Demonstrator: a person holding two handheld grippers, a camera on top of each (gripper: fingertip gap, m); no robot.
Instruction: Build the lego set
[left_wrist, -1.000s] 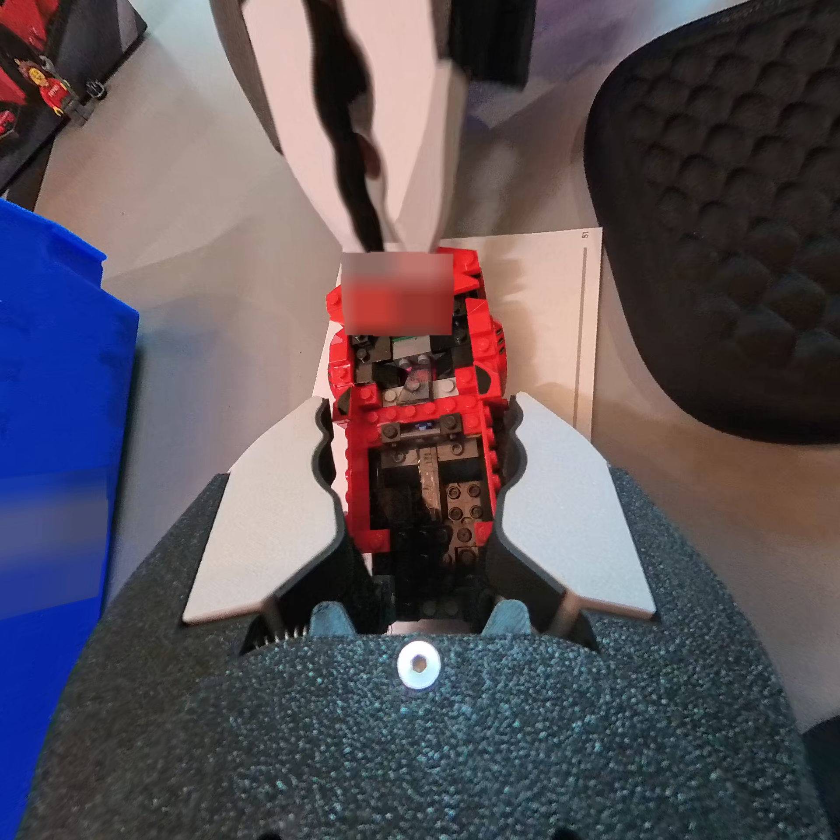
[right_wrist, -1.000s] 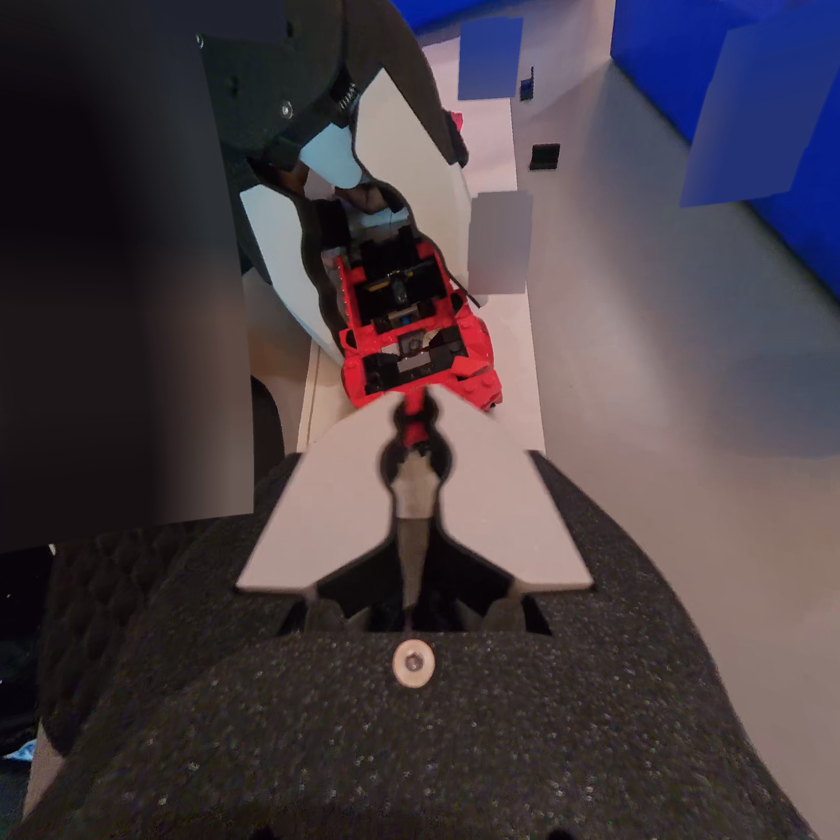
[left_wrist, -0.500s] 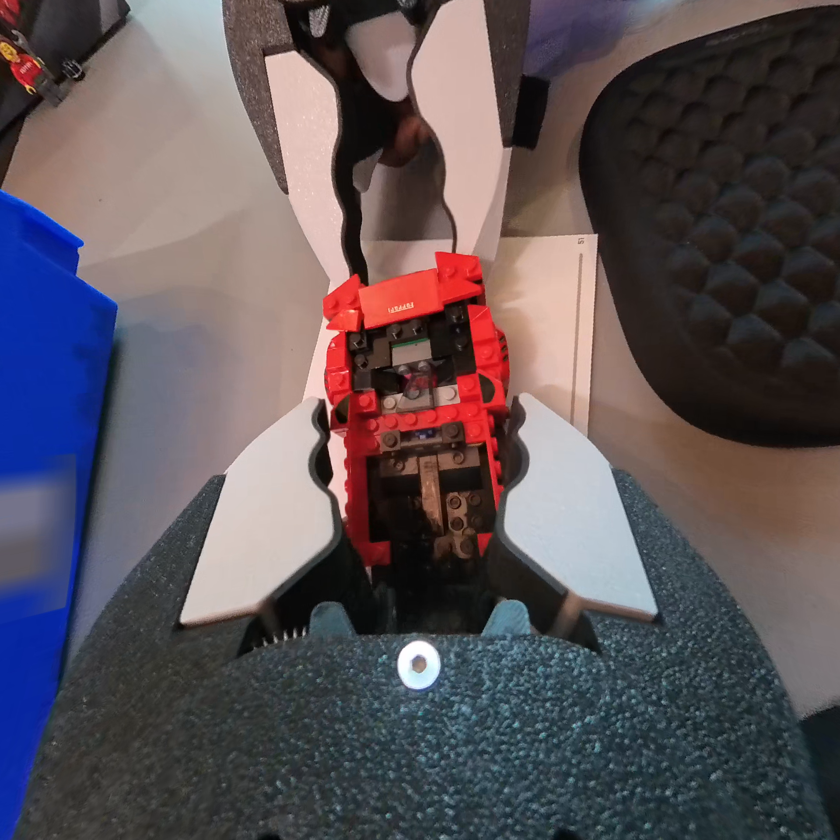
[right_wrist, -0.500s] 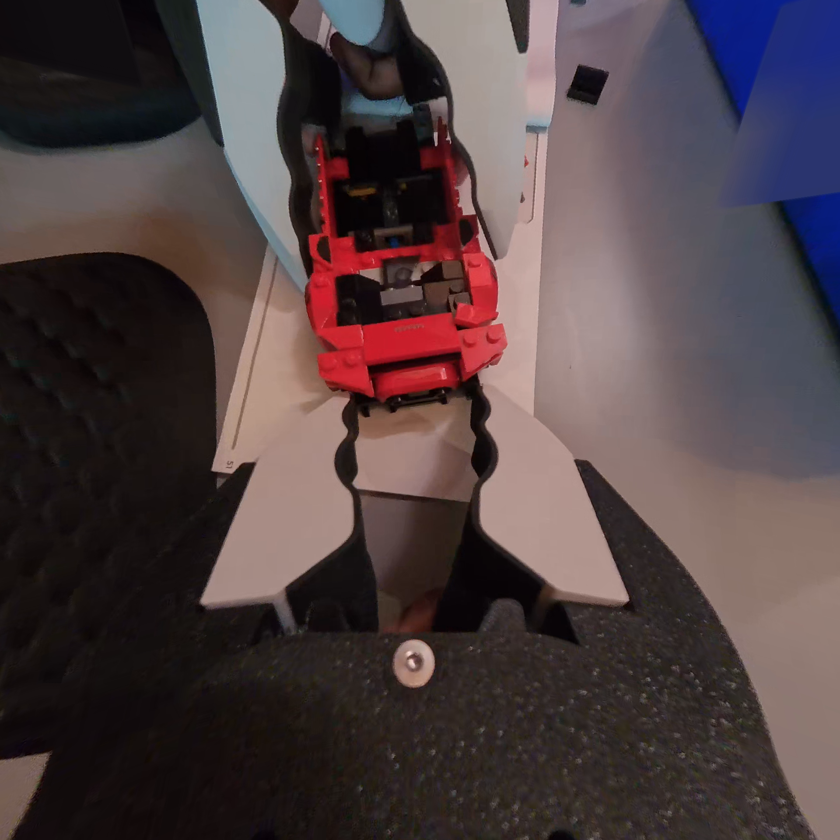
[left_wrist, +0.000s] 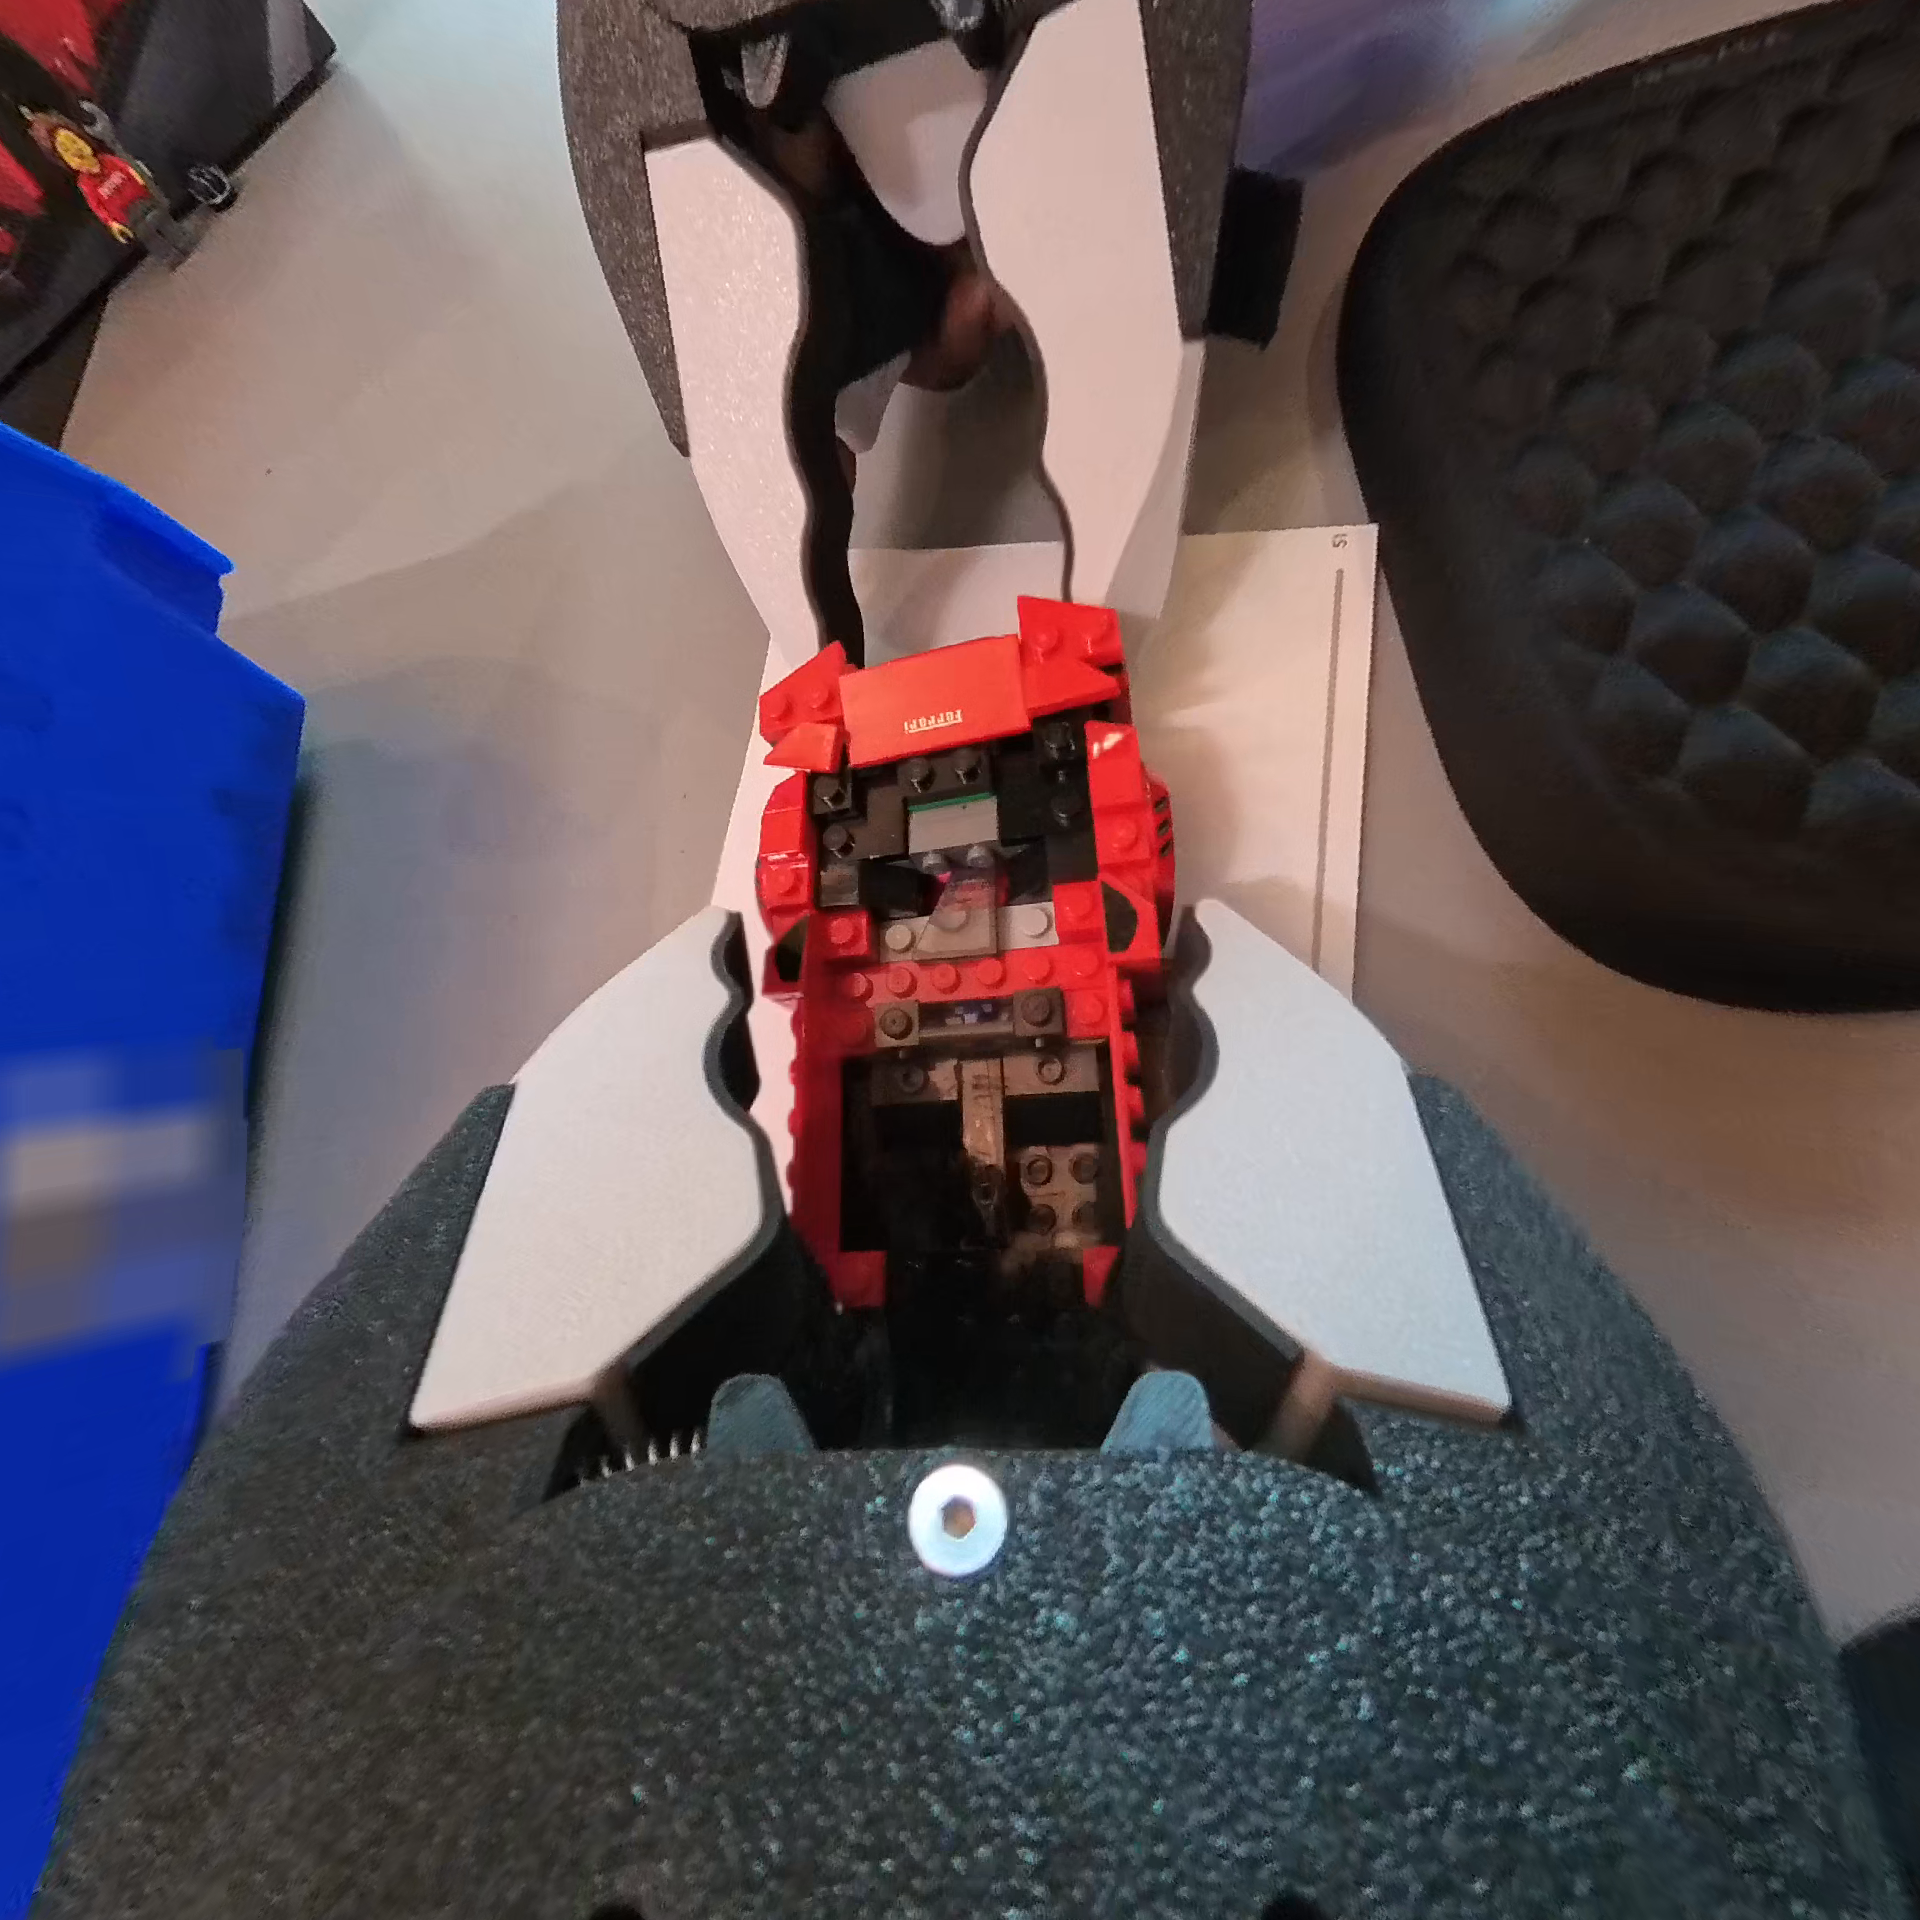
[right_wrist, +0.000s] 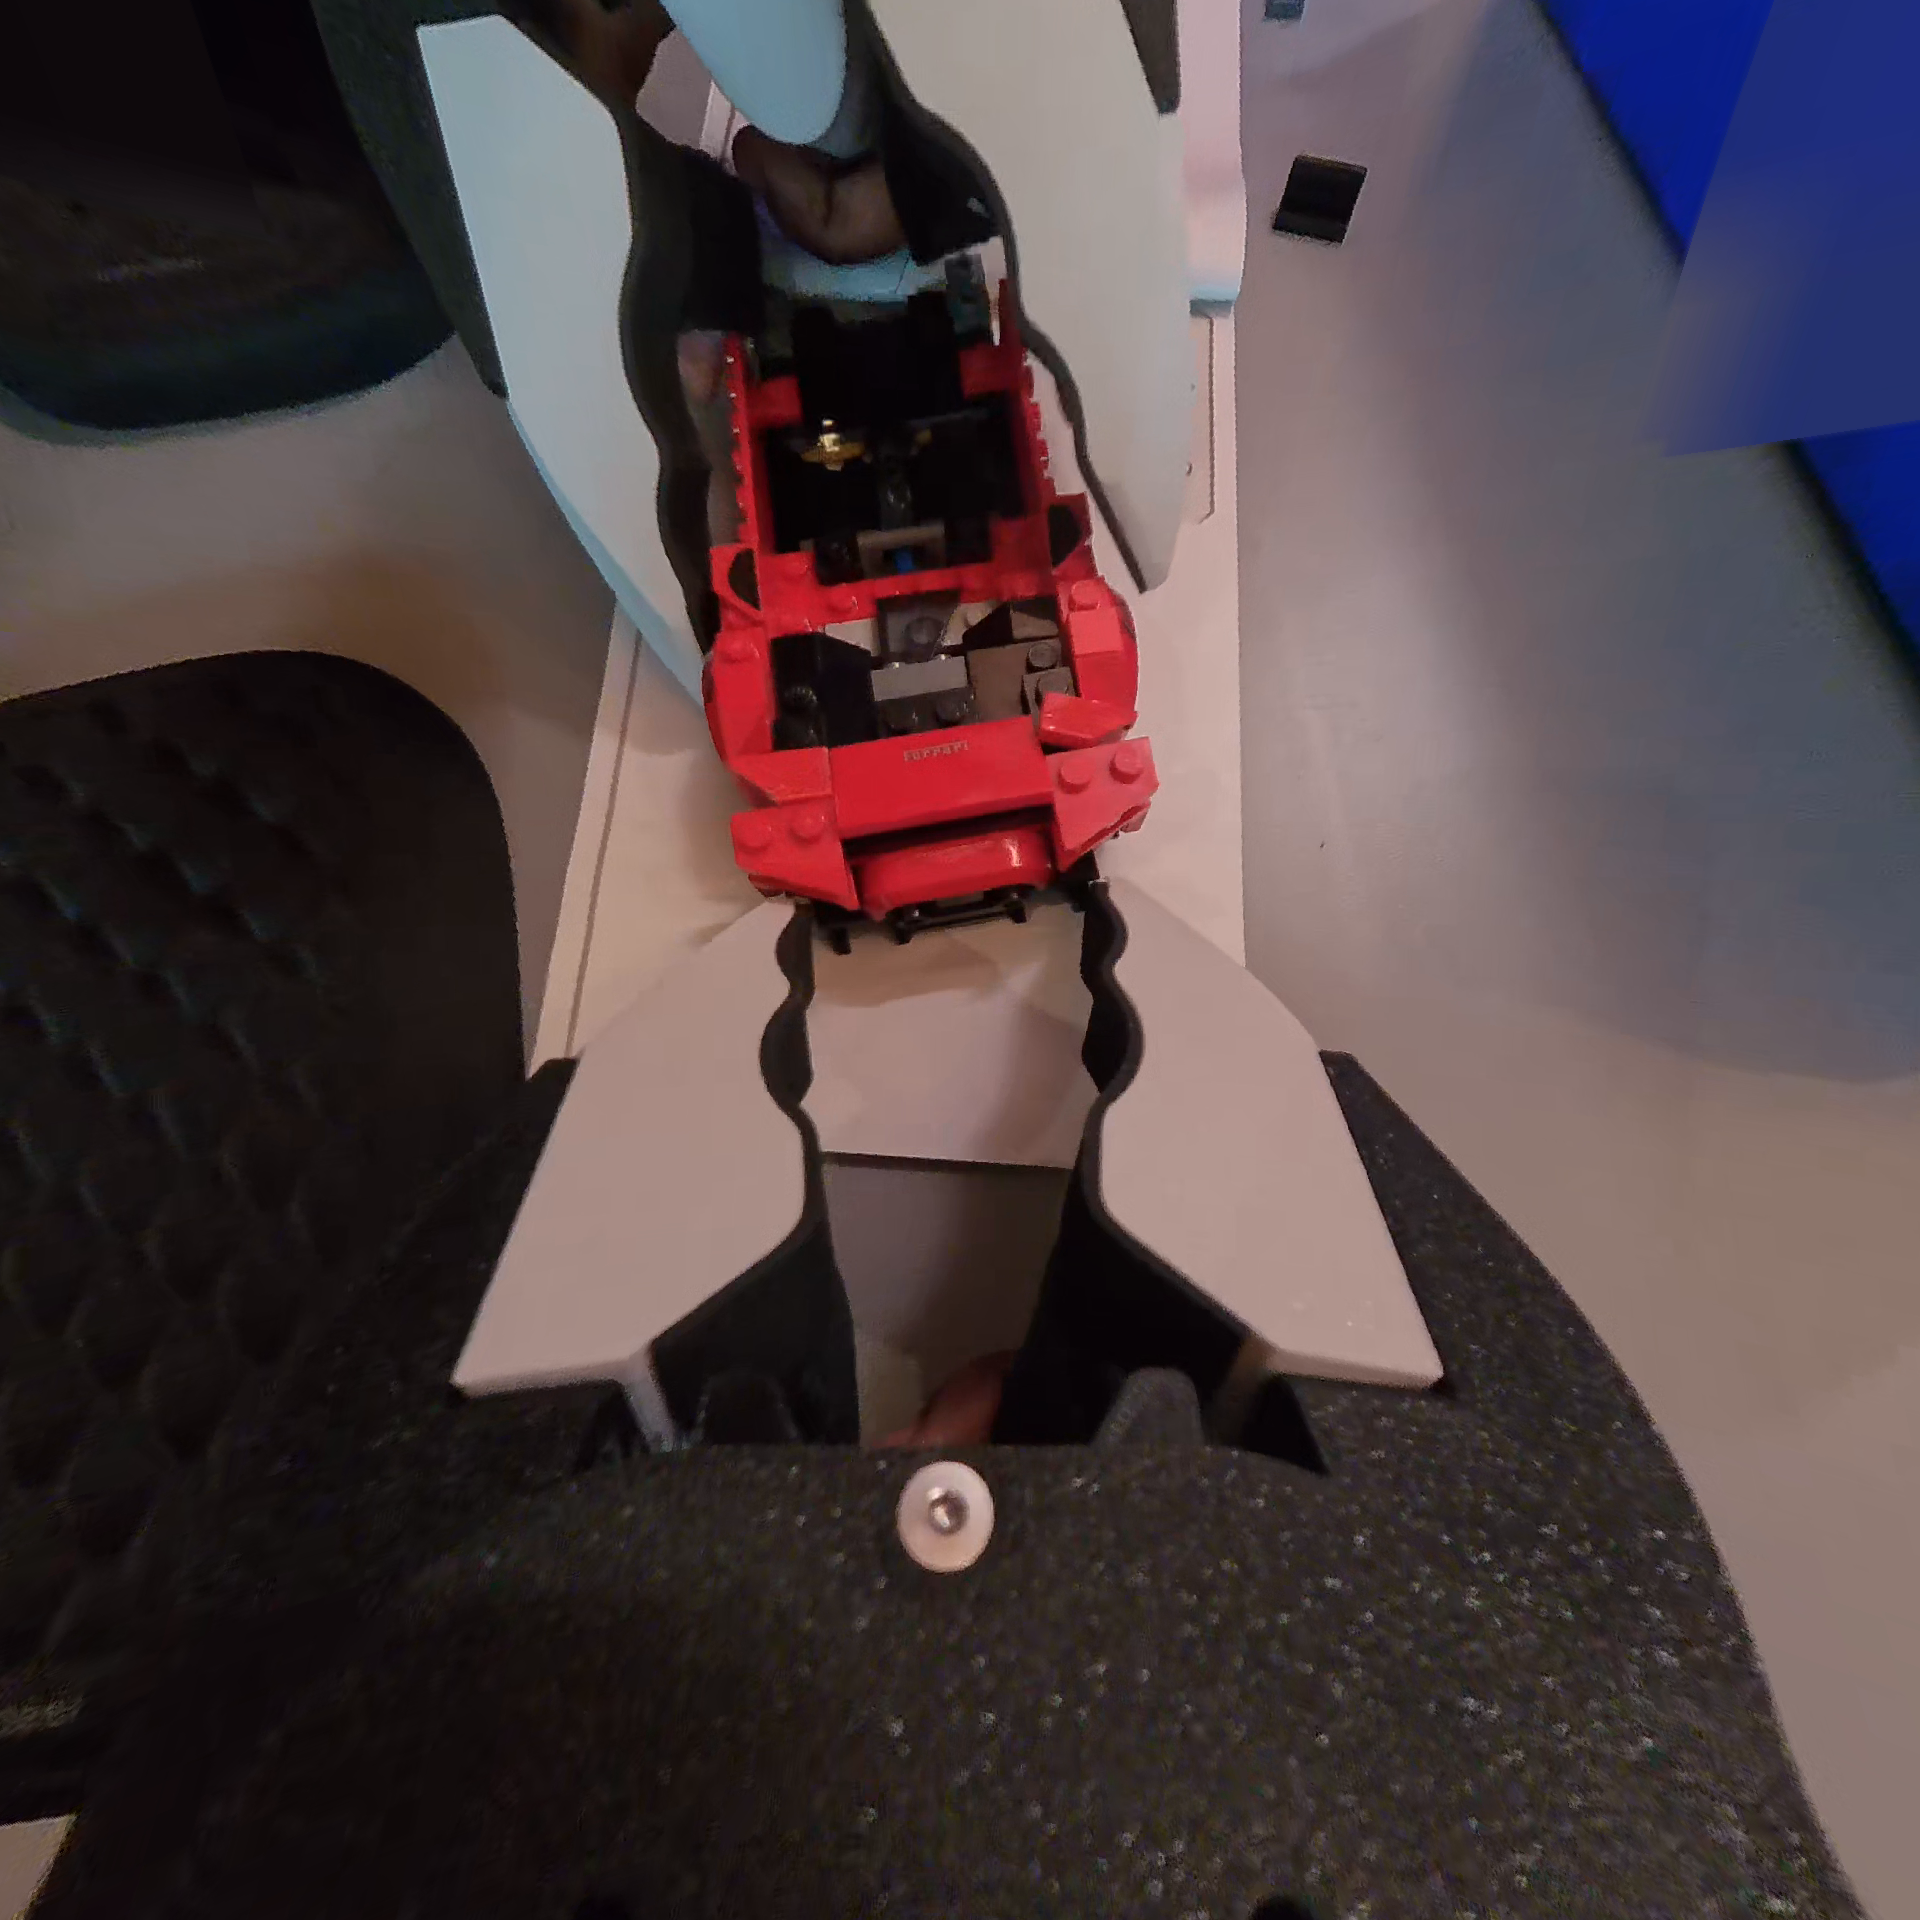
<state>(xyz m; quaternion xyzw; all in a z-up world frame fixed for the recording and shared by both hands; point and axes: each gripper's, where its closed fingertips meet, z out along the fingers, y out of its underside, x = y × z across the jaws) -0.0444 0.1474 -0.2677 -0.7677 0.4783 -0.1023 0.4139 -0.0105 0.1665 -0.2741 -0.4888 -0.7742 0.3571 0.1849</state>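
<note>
My left gripper (left_wrist: 961, 1039) pinches the red lego car (left_wrist: 961, 935) by its flanks, one finger pressed on each side of the open black cockpit. The car sits over a white instruction sheet (left_wrist: 1257, 727) on the pale table (left_wrist: 436, 520). Beyond its tail, my right gripper (right_wrist: 945, 997) stands spread and empty, fingertips just beside the bumper. A blue bin (left_wrist: 114, 831) lies left, a black quilted cushion (left_wrist: 1662, 520) right.
</note>
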